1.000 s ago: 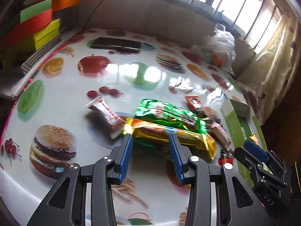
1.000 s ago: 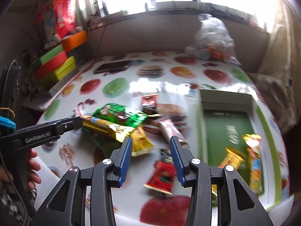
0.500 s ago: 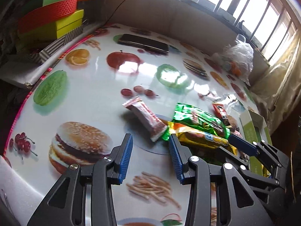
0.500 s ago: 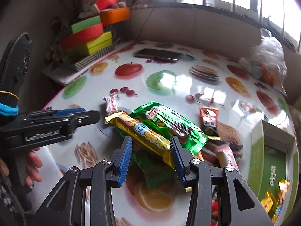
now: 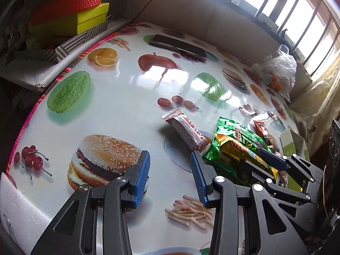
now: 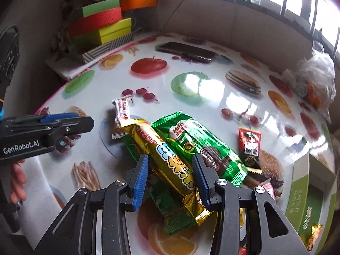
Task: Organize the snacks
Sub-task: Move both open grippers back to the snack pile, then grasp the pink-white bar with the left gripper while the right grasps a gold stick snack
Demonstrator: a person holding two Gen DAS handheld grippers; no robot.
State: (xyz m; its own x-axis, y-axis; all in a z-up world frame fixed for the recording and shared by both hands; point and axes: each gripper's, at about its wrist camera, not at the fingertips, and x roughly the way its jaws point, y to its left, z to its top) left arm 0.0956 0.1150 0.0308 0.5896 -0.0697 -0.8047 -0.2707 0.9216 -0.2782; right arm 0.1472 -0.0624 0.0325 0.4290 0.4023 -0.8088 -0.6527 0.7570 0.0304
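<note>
A pile of snacks lies on the fruit-print table [image 6: 212,97]. It holds a gold bar [image 6: 148,136], a green Milo pack [image 6: 191,136], a pink-white wafer bar [image 6: 122,114] and a small red packet [image 6: 249,144]. My right gripper [image 6: 170,157] is low over the pile. The gold bar lies between its blue pads [image 6: 141,176], and I see no squeeze on it. My left gripper [image 5: 170,155] hangs open and empty over a burger print, left of the wafer bar [image 5: 187,129]. In the left wrist view the right gripper's fingers [image 5: 274,161] lie on the gold bar [image 5: 235,150].
A green open box [image 6: 306,201] with a few snacks stands at the right edge. A dark phone [image 6: 187,51] lies at the back. Stacked coloured boxes [image 6: 102,27] stand off the back left, and a plastic bag [image 6: 314,78] sits at the far right. A hand [image 6: 18,180] holds the left gripper.
Both grippers have moved left across the table. The right one came down over the gold bar, which now lies between its fingers. The left one left the pile for the burger print.
</note>
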